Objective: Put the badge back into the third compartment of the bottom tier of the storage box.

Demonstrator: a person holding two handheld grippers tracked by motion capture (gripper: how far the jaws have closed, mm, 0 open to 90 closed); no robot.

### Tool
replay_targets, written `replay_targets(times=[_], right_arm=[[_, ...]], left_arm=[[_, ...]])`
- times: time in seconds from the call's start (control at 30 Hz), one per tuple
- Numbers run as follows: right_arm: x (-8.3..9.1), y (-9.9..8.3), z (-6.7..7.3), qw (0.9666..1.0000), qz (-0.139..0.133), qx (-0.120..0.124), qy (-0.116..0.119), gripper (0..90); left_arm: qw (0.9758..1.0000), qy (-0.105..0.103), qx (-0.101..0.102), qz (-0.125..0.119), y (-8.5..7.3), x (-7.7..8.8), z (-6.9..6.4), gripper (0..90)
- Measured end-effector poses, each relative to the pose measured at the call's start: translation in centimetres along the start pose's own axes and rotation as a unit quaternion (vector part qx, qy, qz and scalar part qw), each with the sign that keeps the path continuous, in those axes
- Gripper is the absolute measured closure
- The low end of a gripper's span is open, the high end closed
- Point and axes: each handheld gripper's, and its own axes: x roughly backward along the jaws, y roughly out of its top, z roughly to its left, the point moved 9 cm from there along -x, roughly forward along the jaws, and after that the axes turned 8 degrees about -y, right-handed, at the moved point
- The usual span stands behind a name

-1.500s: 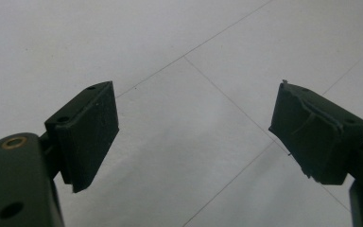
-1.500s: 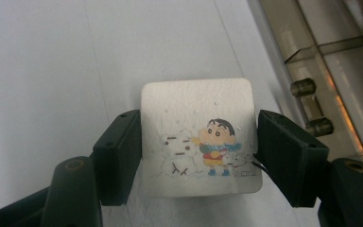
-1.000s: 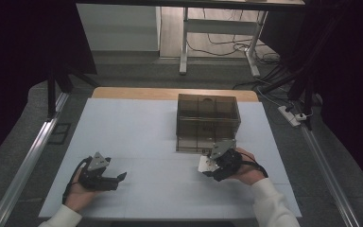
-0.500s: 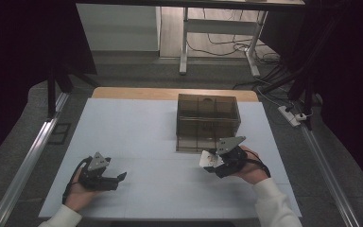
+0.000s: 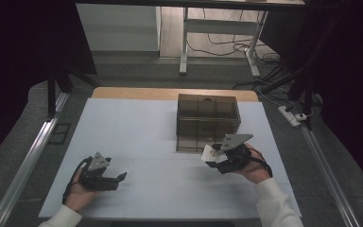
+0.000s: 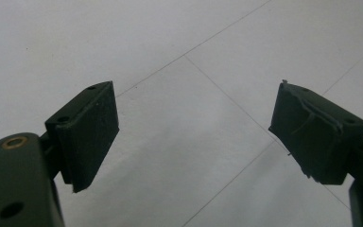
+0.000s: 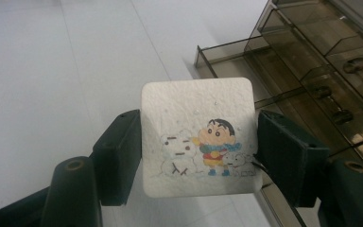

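White cartoon card (image 7: 198,137) pinched between right tongs (image 7: 196,158), beside brown drawer box (image 5: 208,120), left tongs (image 6: 194,135) spread, empty

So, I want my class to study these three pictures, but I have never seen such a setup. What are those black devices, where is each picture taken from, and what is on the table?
A person sits at a white table holding a hand-held two-jaw tool in each hand; no robot is involved. The high view looks down from above. Each of the other two views comes from a camera riding on one tool. The left tool is open and empty above the table. The right tool is shut on a small white square card with a cartoon boy and snowman. Beside it stands a smoky clear plastic drawer organiser, one drawer pulled out.
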Motion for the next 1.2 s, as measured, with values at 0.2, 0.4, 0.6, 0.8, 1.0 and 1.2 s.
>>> replay_targets(times=[0.2, 0.4, 0.6, 0.8, 1.0, 1.2], right_arm=[[0.3, 0.1, -0.3, 0.9999, -0.004, -0.009, -0.009, 32.8], [0.5, 0.3, -0.7, 0.9995, -0.008, -0.023, -0.021, 32.8], [0.7, 0.6, -1.0, 0.9989, -0.010, -0.034, -0.031, 32.8], [0.9, 0.8, -1.2, 0.9982, -0.014, -0.040, -0.042, 32.7], [1.0, 0.8, -1.6, 0.9974, -0.014, -0.048, -0.052, 32.7], [1.2, 0.9, -1.8, 0.9964, -0.016, -0.058, -0.060, 32.8]], left_arm=[[1.0000, 0.000, -0.001, 0.000, 0.0, 0.0, 0.0, 15.7], [1.0000, -0.001, -0.001, 0.001, 0.0, 0.0, 0.0, 15.8], [1.0000, 0.000, -0.001, 0.001, 0.0, 0.0, 0.0, 15.8], [1.0000, 0.000, -0.002, 0.002, 0.0, -0.1, 0.0, 15.7], [1.0000, 0.000, -0.003, 0.003, 0.0, 0.0, 0.0, 15.8], [1.0000, 0.001, -0.005, 0.004, -0.1, -0.1, 0.0, 15.9]])
